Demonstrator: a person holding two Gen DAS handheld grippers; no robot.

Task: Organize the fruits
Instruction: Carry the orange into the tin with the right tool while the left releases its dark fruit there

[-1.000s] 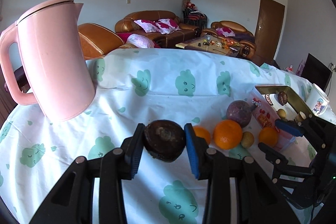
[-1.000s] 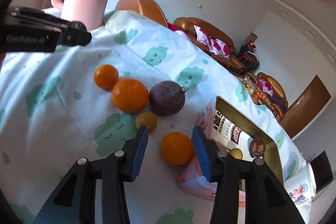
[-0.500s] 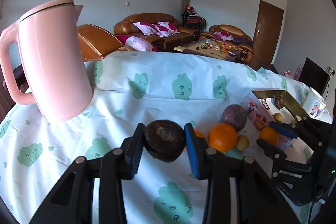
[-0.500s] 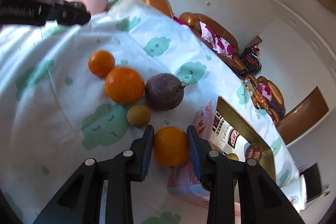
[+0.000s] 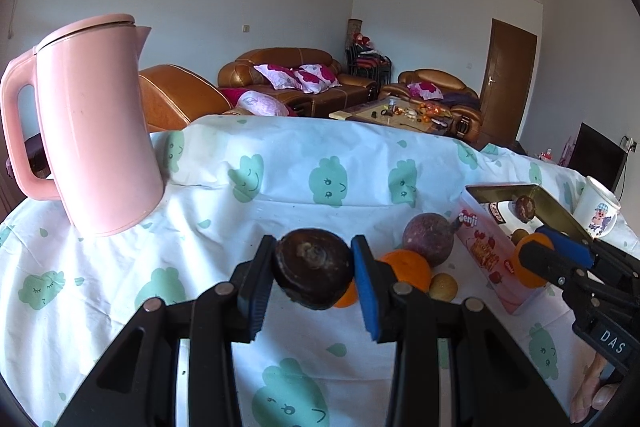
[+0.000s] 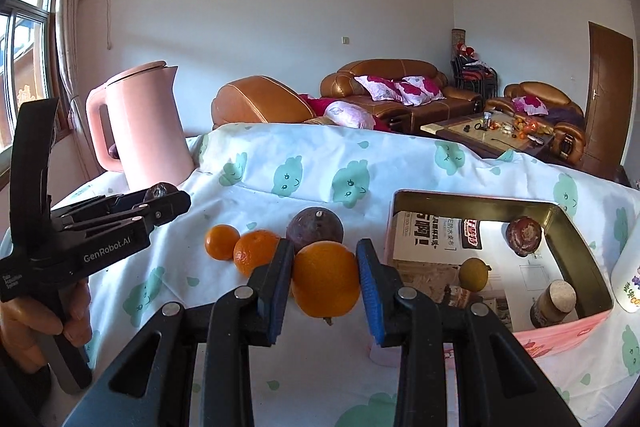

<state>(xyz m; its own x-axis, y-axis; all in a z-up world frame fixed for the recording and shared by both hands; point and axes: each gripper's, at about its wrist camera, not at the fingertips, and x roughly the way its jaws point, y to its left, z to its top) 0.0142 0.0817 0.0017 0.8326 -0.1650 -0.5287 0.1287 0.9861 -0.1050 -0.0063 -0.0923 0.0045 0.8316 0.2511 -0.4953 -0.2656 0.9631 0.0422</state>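
My left gripper [image 5: 313, 269] is shut on a dark brown fruit [image 5: 312, 273] and holds it above the cloth. My right gripper [image 6: 325, 283] is shut on an orange [image 6: 326, 281], lifted just left of the pink box [image 6: 568, 331]. The box holds a brown fruit [image 6: 523, 235], a small yellow fruit [image 6: 474, 273] and a cork-topped jar [image 6: 554, 303]. On the cloth lie a purple passion fruit [image 6: 316, 227], an orange [image 6: 256, 251] and a smaller orange [image 6: 221, 241]. A small yellow fruit [image 5: 443, 287] lies by them in the left wrist view.
A tall pink kettle [image 5: 94, 155] stands at the back left of the table. A white cup [image 5: 598, 213] stands right of the box. The table is covered with a white cloth [image 6: 360, 163] with green prints. Sofas stand beyond.
My right gripper closed on the orange beside the box and lifted it off the cloth. My left gripper kept its hold on the dark fruit and drifted slightly.
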